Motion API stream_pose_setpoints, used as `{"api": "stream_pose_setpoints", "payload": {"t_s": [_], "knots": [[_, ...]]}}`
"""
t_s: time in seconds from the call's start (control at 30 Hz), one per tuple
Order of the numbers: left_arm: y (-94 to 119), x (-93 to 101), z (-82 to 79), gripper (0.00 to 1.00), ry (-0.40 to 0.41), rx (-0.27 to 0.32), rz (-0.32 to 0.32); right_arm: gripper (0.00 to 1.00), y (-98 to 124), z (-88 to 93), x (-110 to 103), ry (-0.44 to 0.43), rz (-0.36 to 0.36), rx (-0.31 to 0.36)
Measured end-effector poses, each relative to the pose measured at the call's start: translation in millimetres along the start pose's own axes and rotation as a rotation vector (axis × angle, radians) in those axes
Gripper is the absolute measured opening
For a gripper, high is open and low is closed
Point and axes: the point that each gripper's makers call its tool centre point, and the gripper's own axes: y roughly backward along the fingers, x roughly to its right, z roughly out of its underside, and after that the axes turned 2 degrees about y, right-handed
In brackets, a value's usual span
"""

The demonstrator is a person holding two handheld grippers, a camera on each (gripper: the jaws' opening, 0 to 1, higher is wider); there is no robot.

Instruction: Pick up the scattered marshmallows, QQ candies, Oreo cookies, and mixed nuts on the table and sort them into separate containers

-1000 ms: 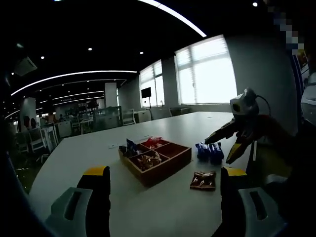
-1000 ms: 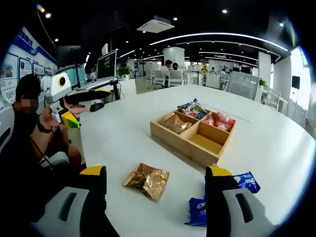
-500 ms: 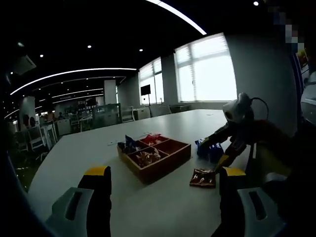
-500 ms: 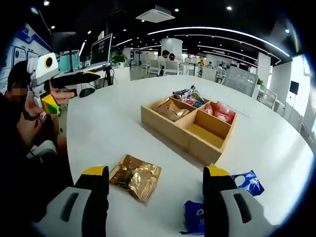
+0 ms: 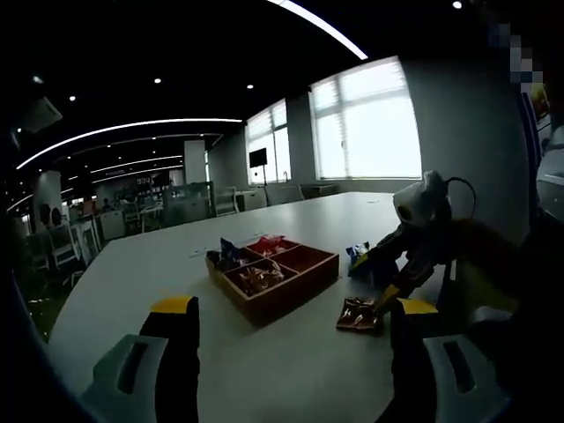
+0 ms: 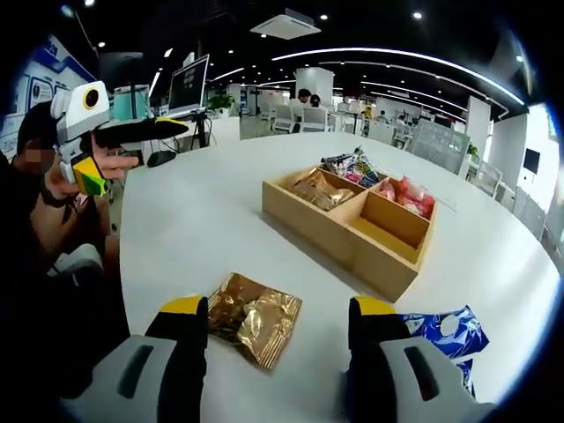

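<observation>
Big white surface in an open office, ceiling strip lights, bright windows. Both hand-held grippers spread wide, holding nothing.

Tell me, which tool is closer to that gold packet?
The right tool: its open jaws sit on either side of the gold packet. The left tool is held up off the table's edge, well away.
</observation>
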Motion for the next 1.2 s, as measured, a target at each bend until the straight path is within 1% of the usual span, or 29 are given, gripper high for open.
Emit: {"api": "stream_pose_setpoints", "payload": {"t_s": [0.27,0.33,0.47,0.53,0.67,0.8,0.9,0.97,1.13,1.2], "knots": [[0,-0.3,-0.9,0.92,-0.001,0.002,0.000,0.60,-5,5.1,-1,0.028,-0.001,-0.026],[1,-0.3,-0.6,0.92,-0.004,0.001,0.000,0.59,-7,7.5,-2,0.027,-0.005,-0.037],[1,0.3,0.4,0.92,-0.003,-0.001,0.002,0.58,-9,13.3,0,0.046,0.012,-0.067],[1,0.6,-0.1,0.92,-0.001,0.002,0.003,0.57,-9,12.0,-1,0.045,0.009,-0.059],[1,1.2,-0.4,0.91,-0.002,0.003,0.006,0.50,-9,12.4,-1,0.055,0.008,-0.058],[1,1.2,-0.8,0.91,-0.001,0.005,0.006,0.47,-9,12.8,-2,0.063,0.005,-0.062],[2,1.3,-0.6,0.91,-0.002,0.004,0.006,0.44,-10,13.0,-5,0.061,-0.008,-0.060],[2,0.3,-0.7,0.91,-0.002,0.004,0.002,0.39,-10,13.3,-7,0.052,-0.022,-0.059],[3,0.3,0.2,0.90,-0.006,0.002,0.001,0.38,-10,14.0,-8,0.039,-0.027,-0.057],[3,0.3,1.3,0.89,-0.004,-0.001,0.000,0.36,-10,13.8,-8,0.036,-0.026,-0.055]]}}
